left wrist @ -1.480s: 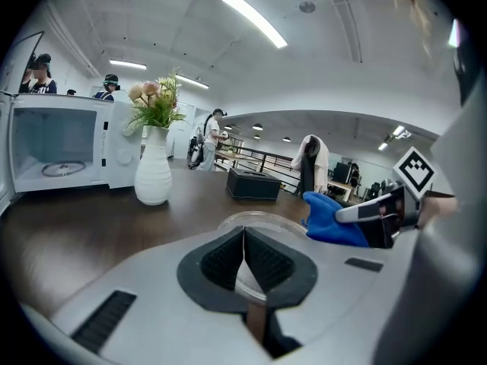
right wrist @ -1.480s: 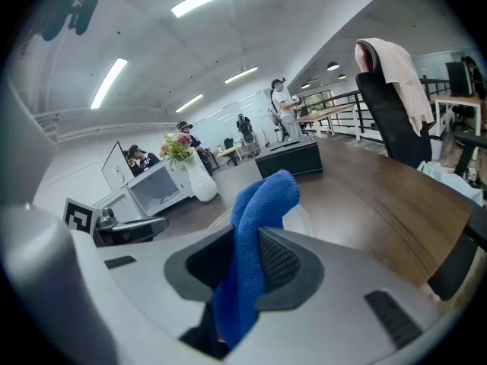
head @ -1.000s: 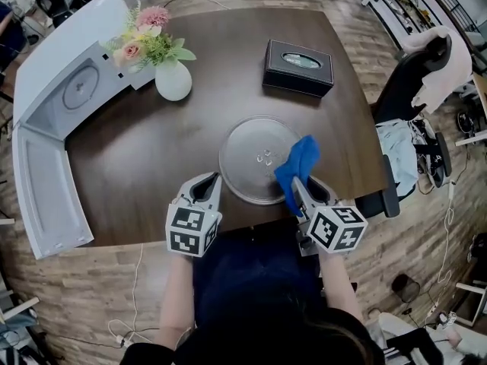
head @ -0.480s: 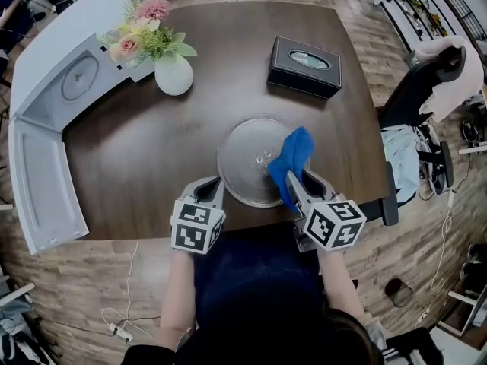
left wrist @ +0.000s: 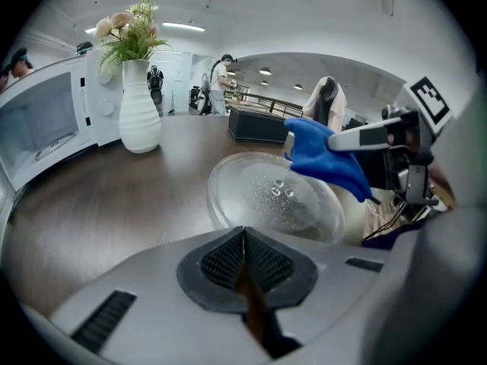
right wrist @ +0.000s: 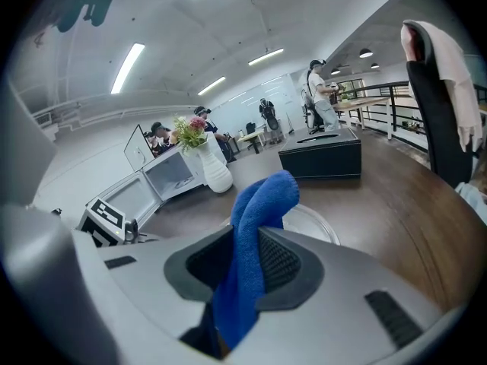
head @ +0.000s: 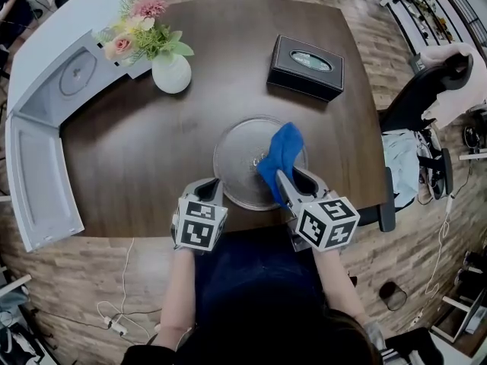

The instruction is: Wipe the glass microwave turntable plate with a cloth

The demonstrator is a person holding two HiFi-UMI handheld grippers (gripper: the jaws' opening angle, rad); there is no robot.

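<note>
Head view: the right gripper (head: 282, 179) has its fingers clamped on a blue cloth (head: 279, 154), which stands up ahead of the fingertips and lies over the right half of the glass turntable plate (head: 237, 162). The plate rests flat on the dark wooden table (head: 144, 143), directly ahead of both grippers. The left gripper (head: 211, 184) sits at the plate's near-left rim; contact with the rim cannot be confirmed. A white vase (head: 171, 73) of flowers and an open microwave (head: 46, 120) stand far ahead and to the left of the left fingers, and a black tissue box (head: 306, 67) lies well beyond the right fingers. Left gripper view: the fingers are pressed together with nothing between them; the plate lies just ahead, with the cloth hanging over its right side. Right gripper view: the cloth is pinched between the two ribbed pads and folds upward past the fingertips, with the plate partly visible behind it.
</note>
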